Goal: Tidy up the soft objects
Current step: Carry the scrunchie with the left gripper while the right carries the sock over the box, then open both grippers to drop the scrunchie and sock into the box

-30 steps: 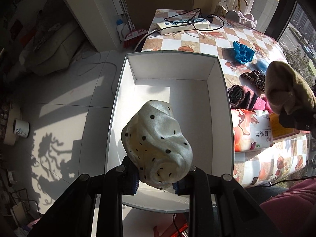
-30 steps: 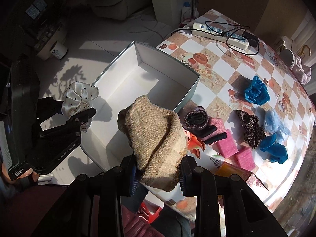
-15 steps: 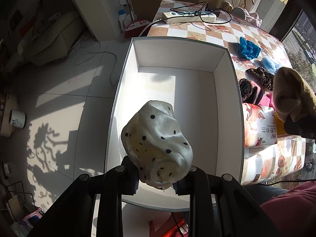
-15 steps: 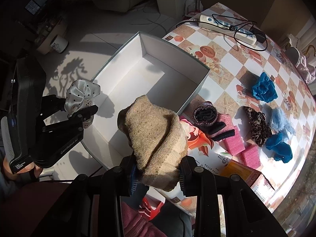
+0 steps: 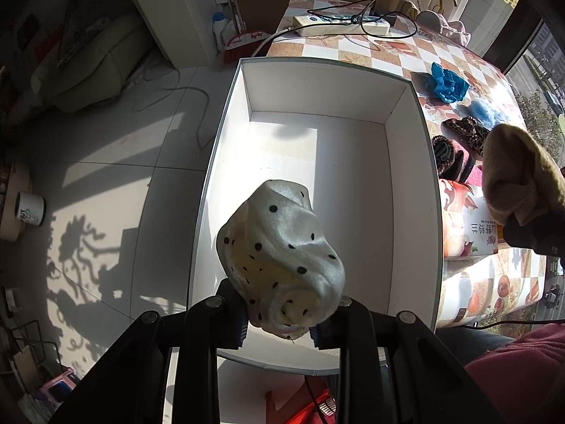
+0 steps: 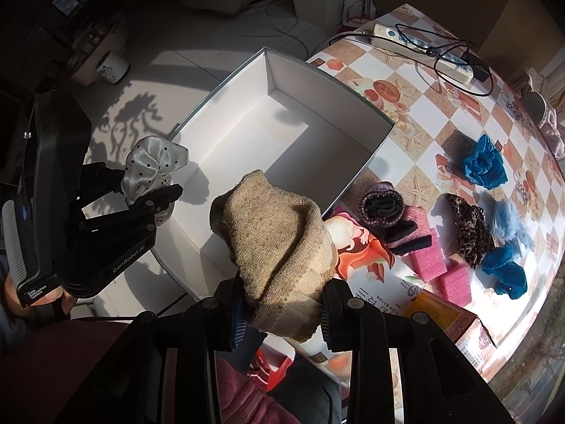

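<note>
Left wrist view: the left gripper (image 5: 279,321) is clamped on a white polka-dot scrunchie (image 5: 282,261), which bulges up between the two fingers and hangs above the near end of the white box (image 5: 411,190). That box is open-topped, its floor bare and half in sunlight, and it sits at the edge of the checkered table (image 5: 388,53), overhanging the tiled floor (image 5: 106,162).

Right wrist view: the right gripper (image 6: 282,318) is closed tight on a bunched tan knit sock (image 6: 275,247), held up over the box's near right corner. Just beside the box's right wall lie a printed packet (image 6: 367,258), a dark rolled sock (image 6: 383,205) and pink sponges (image 6: 438,265). Farther from the box on that side are a leopard-print scrunchie (image 6: 469,229), a pale blue fluffy piece (image 6: 508,219) and two blue scrunchies (image 6: 483,162), one near the table's rim. Beyond the box's far end a white power strip (image 6: 420,49) rests with a black cable looped over it. Off the box's left side, a mug (image 6: 113,69) stands on the floor.
</note>
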### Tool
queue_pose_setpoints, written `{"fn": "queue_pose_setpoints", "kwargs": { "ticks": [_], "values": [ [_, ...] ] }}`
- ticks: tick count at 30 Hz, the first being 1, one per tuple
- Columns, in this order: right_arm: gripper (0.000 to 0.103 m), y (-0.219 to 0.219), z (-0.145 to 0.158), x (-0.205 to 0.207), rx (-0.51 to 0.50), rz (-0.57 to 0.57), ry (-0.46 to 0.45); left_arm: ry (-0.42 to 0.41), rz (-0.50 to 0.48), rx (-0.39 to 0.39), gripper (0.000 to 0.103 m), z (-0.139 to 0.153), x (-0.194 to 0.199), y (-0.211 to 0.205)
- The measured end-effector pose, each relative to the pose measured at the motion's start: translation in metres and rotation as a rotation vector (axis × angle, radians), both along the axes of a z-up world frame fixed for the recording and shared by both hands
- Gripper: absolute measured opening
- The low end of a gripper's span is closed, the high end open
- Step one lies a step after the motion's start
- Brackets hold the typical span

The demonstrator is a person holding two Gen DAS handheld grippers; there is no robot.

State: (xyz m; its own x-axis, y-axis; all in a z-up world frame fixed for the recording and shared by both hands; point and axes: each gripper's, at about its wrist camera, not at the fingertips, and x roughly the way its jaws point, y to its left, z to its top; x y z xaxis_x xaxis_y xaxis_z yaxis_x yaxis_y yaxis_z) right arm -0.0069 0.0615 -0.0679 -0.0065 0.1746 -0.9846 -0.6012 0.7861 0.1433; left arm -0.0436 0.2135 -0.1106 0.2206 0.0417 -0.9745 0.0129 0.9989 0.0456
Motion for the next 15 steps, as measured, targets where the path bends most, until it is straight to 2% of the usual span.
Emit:
{"fn": "queue_pose_setpoints", "kwargs": {
  "ticks": [15],
  "values": [
    [0.034, 0.027, -0.006, 0.0, -0.008, 0.082, 0.001, 0.022, 0.014, -0.012, 0.032, -0.007, -0.006, 0.003]
  ]
}}
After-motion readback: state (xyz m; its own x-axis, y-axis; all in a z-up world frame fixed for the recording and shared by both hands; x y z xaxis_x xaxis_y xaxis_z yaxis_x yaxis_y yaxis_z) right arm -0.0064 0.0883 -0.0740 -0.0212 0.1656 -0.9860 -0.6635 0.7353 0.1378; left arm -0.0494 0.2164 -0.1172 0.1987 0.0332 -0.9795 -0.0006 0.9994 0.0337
